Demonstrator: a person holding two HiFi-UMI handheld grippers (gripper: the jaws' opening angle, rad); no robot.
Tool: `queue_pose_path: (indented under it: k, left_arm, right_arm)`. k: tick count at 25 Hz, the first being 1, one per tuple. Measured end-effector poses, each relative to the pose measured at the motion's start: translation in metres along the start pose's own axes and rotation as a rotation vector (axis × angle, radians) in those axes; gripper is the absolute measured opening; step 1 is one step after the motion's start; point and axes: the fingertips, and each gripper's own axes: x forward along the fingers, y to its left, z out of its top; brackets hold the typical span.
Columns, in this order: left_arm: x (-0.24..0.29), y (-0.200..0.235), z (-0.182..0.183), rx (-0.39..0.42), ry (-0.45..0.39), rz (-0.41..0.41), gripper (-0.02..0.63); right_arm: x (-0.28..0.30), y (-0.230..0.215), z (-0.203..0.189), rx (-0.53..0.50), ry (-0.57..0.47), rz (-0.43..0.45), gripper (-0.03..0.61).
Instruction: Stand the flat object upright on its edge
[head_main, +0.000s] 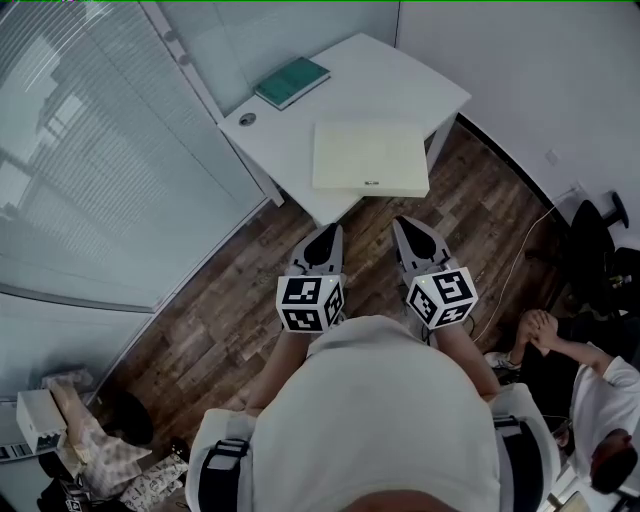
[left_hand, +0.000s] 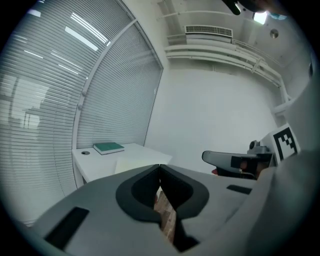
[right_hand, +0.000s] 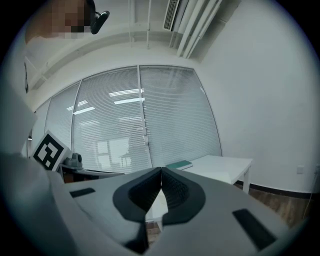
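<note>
Cream panel (head_main: 370, 160) fully visible overhead

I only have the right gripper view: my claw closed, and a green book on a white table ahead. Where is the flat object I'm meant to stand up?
Observer: The cream board lies flat on the table, nearer you than the green book and apart from it.
Operator: Is the left claw carrying anything?
Observer: No, the left claw is shut with nothing in it.
Operator: Are we over the table?
Observer: Not yet. In the head view the right claw and the left claw are short of it, above the wood floor.
</note>
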Motion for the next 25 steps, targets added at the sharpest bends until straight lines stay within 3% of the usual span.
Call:
queue_pose_path:
  k: [25]
  left_arm:
    - [0.052,0.087,0.003,-0.013,0.047,-0.103,0.021]
  right_arm:
    - [0.083,-0.020,-0.013,0.120,-0.017,-0.161,0.020]
